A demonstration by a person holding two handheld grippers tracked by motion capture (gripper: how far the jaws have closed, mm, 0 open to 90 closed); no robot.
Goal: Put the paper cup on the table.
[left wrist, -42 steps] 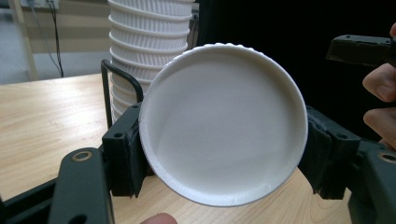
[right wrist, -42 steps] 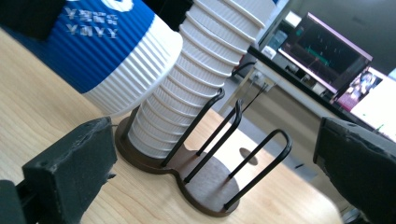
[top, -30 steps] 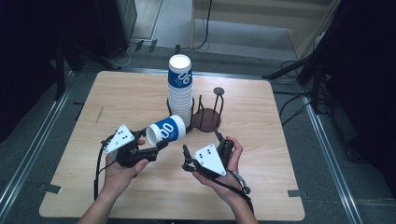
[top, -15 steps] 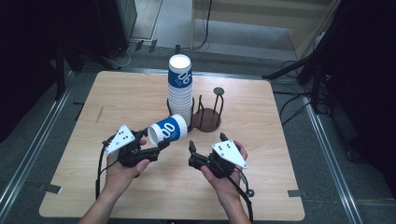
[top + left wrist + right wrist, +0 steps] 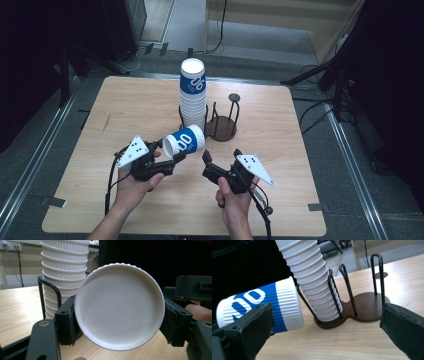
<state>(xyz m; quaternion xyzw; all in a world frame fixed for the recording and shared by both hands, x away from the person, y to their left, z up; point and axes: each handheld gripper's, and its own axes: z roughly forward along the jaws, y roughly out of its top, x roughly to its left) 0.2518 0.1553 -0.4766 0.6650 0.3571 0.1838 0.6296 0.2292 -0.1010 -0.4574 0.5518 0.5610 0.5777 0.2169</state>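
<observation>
**Cup held on its side by the left gripper; right gripper facing it with jaws spread**

The left gripper (image 5: 167,162) is clamping a cup (image 5: 184,142) by its sides, just behind the rim. In the left gripper view the cup's white open mouth (image 5: 119,306) is facing the camera, with a black pad pressing on each side. The cup is lying on its side above the table (image 5: 90,130), off the surface. Its long axis is running from the mouth, at the gripper, up and to the right toward the base, which is pointing at the stack (image 5: 193,95) and sitting just in front of the foot of it.

The stack is standing upside down in the left bay of a wire rack (image 5: 222,127); the right bay is holding nothing.

The right gripper (image 5: 210,167) is sitting to the right of the cup, near it but apart, with its jaws spread wide and nothing between them. In the right gripper view the cup (image 5: 259,308) is lying to the left, crossing behind the left jaw. The left gripper is the nearer one, being already on the cup. A handover would likely call for the right gripper to travel left and close across the blue band.

The table is light wood, square, with rounded corners. Grey floor, floor rails, cables and dark stands are surrounding it.
</observation>
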